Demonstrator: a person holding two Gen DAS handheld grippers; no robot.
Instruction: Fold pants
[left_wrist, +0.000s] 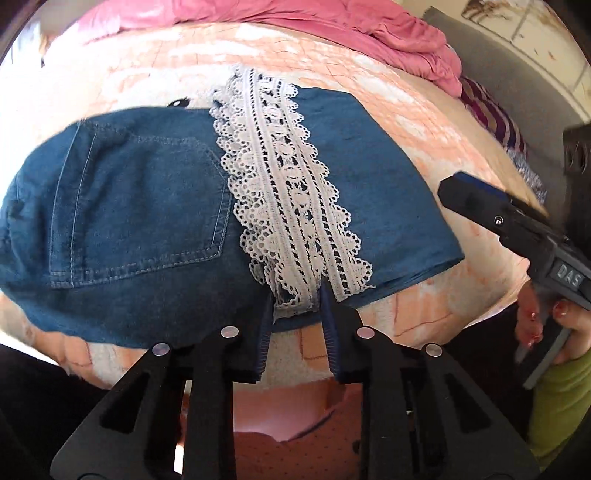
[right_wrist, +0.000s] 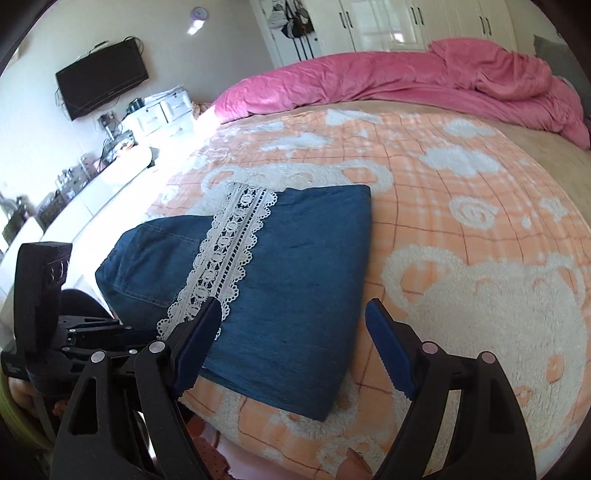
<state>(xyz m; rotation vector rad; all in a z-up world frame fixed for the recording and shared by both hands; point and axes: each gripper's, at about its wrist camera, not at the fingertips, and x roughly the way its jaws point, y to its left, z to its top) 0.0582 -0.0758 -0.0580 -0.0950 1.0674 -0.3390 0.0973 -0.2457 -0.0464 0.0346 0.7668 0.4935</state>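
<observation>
One pair of folded pants (right_wrist: 280, 295) with one lace strip (left_wrist: 291, 206) lies on the blanket (right_wrist: 461, 229) — left gripper (left_wrist: 295, 310) released at its near edge, right gripper (right_wrist: 295, 332) spread wide above.

Matt denim pants (left_wrist: 147, 229) with lace trim (left_wrist: 291, 206) on fleecy blanket (right_wrist: 461, 229).

Left gripper (left_wrist: 295, 306): matte black frame with triangular cut-outs, round silver pivot pins, and ribbed dark-blue finger pads (left_wrist: 263, 332). Right gripper (right_wrist: 293, 332): identical black frame, silver pins, serrated blue pads (right_wrist: 391, 354). Its body carries a grey plate lettered "DAS". The hand (left_wrist: 546, 325) shows red-painted nails and a green sleeve (left_wrist: 557, 398).
</observation>
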